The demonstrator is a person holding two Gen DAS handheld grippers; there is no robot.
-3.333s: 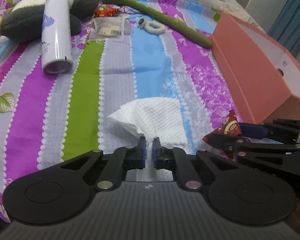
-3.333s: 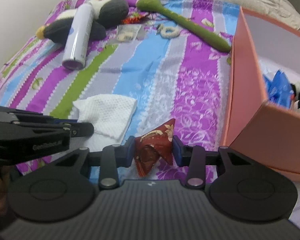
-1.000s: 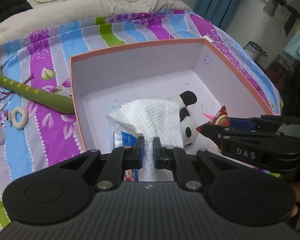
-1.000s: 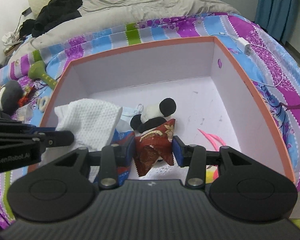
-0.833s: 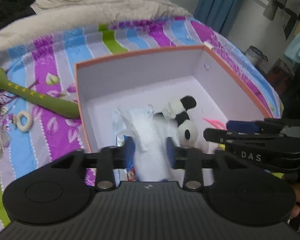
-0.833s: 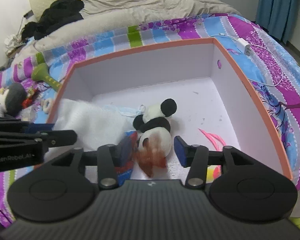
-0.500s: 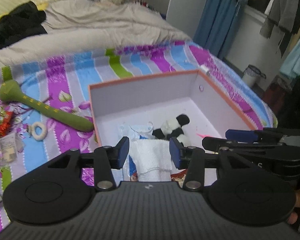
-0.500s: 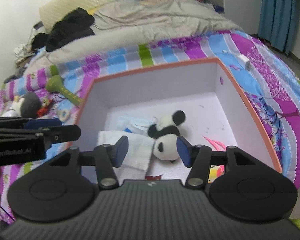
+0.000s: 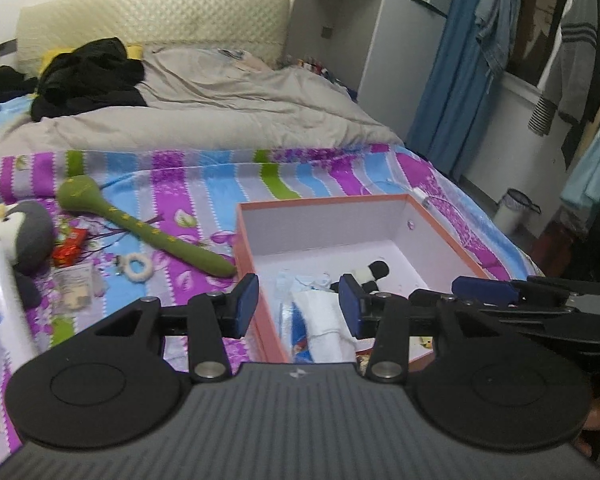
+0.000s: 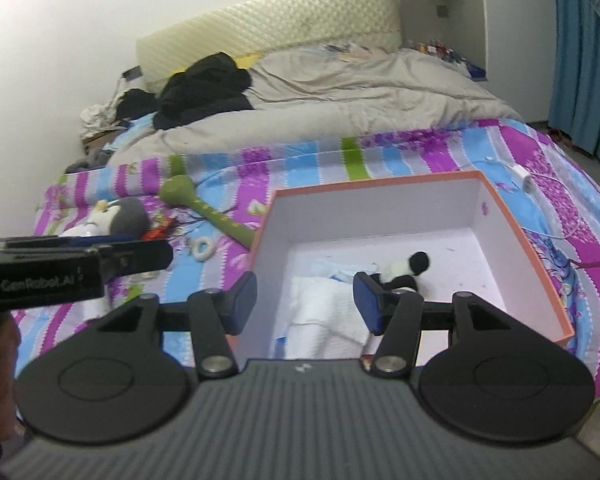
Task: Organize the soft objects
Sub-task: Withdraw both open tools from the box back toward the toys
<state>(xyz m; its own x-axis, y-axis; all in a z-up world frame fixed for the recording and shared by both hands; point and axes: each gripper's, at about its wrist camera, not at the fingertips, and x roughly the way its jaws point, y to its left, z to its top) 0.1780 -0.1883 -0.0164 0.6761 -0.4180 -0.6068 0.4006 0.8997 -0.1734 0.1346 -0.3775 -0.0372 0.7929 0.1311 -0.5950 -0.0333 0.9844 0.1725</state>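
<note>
An orange box with a white inside sits on the striped bedspread. A white cloth lies in it beside a small panda plush. My left gripper hangs open above the box's near left corner, with nothing between its pads. My right gripper is open too, raised over the box's near side; it also shows as the right gripper beside the left one. A long green plush and a penguin plush lie left of the box.
A white bottle, a white ring, a red wrapper and a clear packet lie by the penguin. A grey duvet and black clothes fill the far bed. A charger cable lies right of the box.
Both grippers opened and let the white cloth and the red packet drop into the box. Both then rose and drew back, so the box looks smaller and lower.
</note>
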